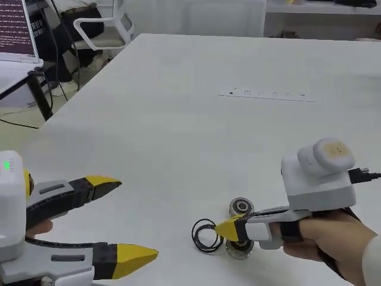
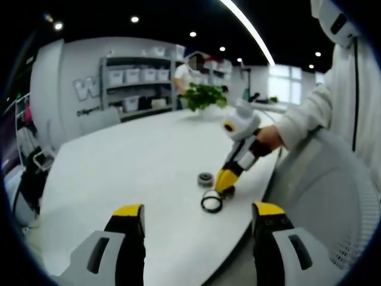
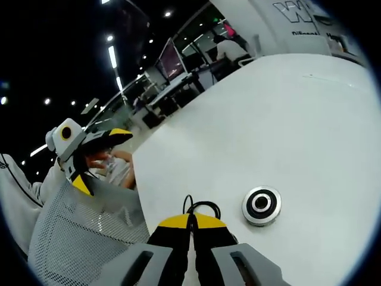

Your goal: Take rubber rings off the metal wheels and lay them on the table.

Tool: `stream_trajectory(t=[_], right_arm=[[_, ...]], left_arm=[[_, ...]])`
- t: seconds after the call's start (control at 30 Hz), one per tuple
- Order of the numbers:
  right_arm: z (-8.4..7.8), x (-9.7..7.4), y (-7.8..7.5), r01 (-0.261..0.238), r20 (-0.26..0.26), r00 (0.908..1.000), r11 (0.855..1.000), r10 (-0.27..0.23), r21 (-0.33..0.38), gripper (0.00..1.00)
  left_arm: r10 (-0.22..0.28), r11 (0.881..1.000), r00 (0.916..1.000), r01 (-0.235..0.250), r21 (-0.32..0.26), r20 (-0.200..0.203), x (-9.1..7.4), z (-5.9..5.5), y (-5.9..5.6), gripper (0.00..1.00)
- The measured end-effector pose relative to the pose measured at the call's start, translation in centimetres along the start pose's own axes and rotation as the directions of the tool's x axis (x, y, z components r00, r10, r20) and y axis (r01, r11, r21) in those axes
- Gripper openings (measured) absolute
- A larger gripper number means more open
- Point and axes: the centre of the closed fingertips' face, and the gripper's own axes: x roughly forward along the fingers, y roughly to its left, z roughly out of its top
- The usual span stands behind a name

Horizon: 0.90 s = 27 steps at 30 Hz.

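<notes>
The right gripper (image 1: 221, 229) has its fingers closed tip to tip at the edge of a black rubber ring (image 1: 202, 237) that lies on the counter (image 1: 178, 119), and they appear to pinch its rim. One metal wheel (image 1: 239, 248) sits just under that gripper, and a second wheel (image 1: 240, 207) stands just beyond. The left gripper (image 1: 137, 218) hovers well apart with its fingers spread wide, holding nothing. The step looks like laying down a ring. Next the right fingers would need to part and release it, then move to a wheel that carries a ring.
</notes>
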Motion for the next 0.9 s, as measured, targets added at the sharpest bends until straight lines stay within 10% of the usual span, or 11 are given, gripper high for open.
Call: stream_trajectory(t=[0.9], right_arm=[[-0.3, 0.1, -1.2, 0.085, -0.033, 0.9954, 0.989, -0.089, -0.12, 0.04]], left_arm=[[0.009, 1.0, 1.0, -0.009, -0.002, -0.003, 0.0, -0.1, 0.2, 0.73]])
